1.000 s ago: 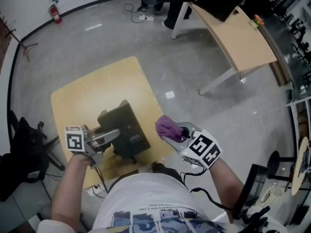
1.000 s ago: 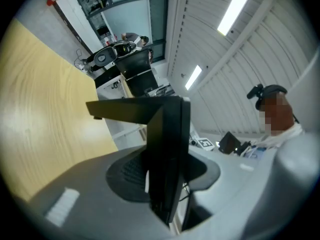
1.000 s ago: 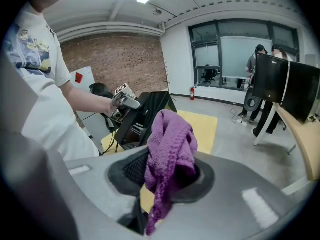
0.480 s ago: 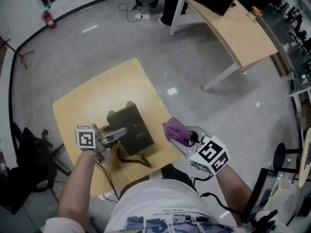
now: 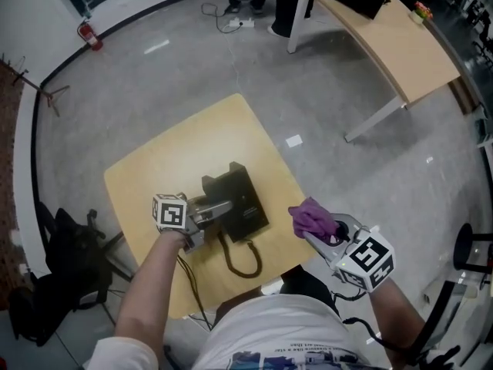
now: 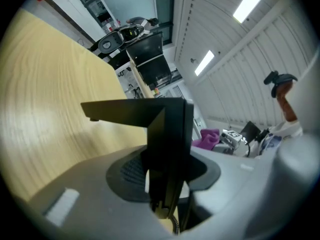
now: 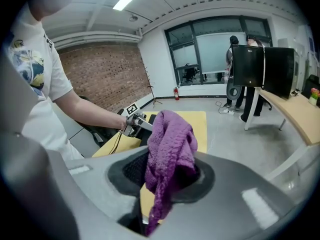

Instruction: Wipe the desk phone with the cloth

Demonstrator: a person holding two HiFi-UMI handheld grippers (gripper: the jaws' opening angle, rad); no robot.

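Note:
A black desk phone [image 5: 235, 200] lies on the small yellow table [image 5: 177, 153], its coiled cord [image 5: 245, 264] looping toward the front edge. My left gripper [image 5: 222, 207] reaches in from the left and is shut on the phone's near side. In the left gripper view a black edge of the phone [image 6: 167, 129] stands between the jaws. My right gripper [image 5: 333, 236] hovers just off the table's right edge, to the right of the phone, shut on a purple cloth [image 5: 310, 217]. The cloth [image 7: 170, 149] hangs bunched from those jaws.
A long light-wood desk [image 5: 400, 45] on white legs stands at the back right, with black monitors [image 7: 262, 66] and a person [image 7: 235, 69] near it. A black chair [image 5: 58, 284] sits left of the table. Cables [image 5: 227, 21] lie on the grey floor.
The head view has shifted, so table and phone sit further right and higher. The cord loop has come into sight. Both grippers keep their holds and their places beside the phone.

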